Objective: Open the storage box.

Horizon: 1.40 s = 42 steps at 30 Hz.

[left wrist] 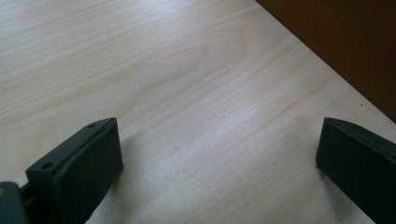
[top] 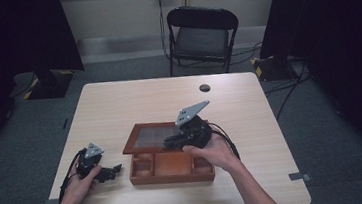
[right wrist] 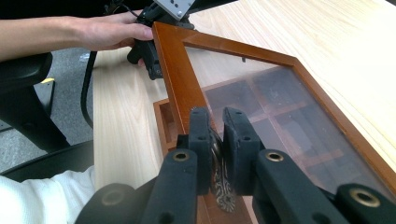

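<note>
Overhead arrangement: a wooden compartment box (top: pixel 171 168) sits near the middle of a light wooden table (top: pixel 119 103), closer to the person's edge, with its glass-paned lid (top: pixel 150 137) raised and tilted back toward the far side. The right gripper (top: pixel 173 142) reaches across the box from the right and meets the front edge of the lid; its grey three-cornered plate points up and away. In the right gripper view, the right gripper (right wrist: pixel 216 140) has its two black jaws drawn close together, clamped on a small patterned metal tab (right wrist: pixel 220 186) at the lid's wooden frame (right wrist: pixel 175 79), with only the thin tab between them. Through the glass pane (right wrist: pixel 280 116) the dark dividers of the compartments beneath appear faintly. The left gripper (top: pixel 115 169) lies low on the table just left of the box, held in the person's left hand (top: pixel 79 184), not touching the box. In the left gripper view, the left gripper (left wrist: pixel 217 163) shows its jaws set wide apart, with bare table surface between them and nothing held; the dark brown side of the box (left wrist: pixel 345 42) crosses the upper right corner. Beyond the table stands a black folding chair (top: pixel 201 34).
</note>
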Available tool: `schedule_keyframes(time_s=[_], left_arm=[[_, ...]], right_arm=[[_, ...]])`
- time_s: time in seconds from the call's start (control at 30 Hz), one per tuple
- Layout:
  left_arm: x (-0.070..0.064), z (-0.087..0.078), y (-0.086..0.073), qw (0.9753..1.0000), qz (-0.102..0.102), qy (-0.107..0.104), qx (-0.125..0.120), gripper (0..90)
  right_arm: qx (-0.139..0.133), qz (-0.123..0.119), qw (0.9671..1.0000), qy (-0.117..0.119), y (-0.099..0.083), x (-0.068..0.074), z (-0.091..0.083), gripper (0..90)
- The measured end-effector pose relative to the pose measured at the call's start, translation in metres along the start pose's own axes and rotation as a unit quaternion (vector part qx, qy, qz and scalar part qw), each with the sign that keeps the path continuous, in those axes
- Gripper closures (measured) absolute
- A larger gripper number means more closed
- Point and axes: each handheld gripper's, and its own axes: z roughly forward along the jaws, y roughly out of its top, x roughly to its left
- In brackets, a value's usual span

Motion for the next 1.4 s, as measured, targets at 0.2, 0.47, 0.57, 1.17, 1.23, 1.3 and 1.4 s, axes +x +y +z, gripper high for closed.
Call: schedule_keyframes(time_s=[0.2,0.47,0.57,1.17,1.23,1.3,1.4], left_arm=[[0.000,0.000,0.000,1.0000,-0.001,-0.001,0.000,0.0],[0.000,0.000,0.000,1.0000,0.000,0.000,0.000,0.0],[0.000,0.000,0.000,1.0000,0.001,0.000,0.001,0.0],[0.000,0.000,0.000,1.0000,0.000,0.000,0.000,0.0],[0.000,0.000,0.000,1.0000,0.001,0.000,0.001,0.0],[0.000,0.000,0.000,1.0000,0.001,0.000,0.001,0.0],[0.000,0.000,0.000,1.0000,0.000,0.000,0.000,0.0]], right_arm=[[0.003,-0.003,1.0000,0.002,0.004,-0.002,-0.002,82.4],[0.003,-0.001,1.0000,0.001,0.008,-0.004,-0.003,82.4],[0.002,0.000,1.0000,0.000,0.010,-0.006,-0.005,82.5],[0.004,-0.002,1.0000,-0.001,0.021,-0.013,-0.010,82.9],[0.004,-0.001,1.0000,0.000,0.022,-0.014,-0.010,82.9],[0.004,-0.002,1.0000,-0.003,0.023,-0.014,-0.011,83.0],[0.005,-0.002,1.0000,-0.003,0.026,-0.016,-0.012,83.1]])
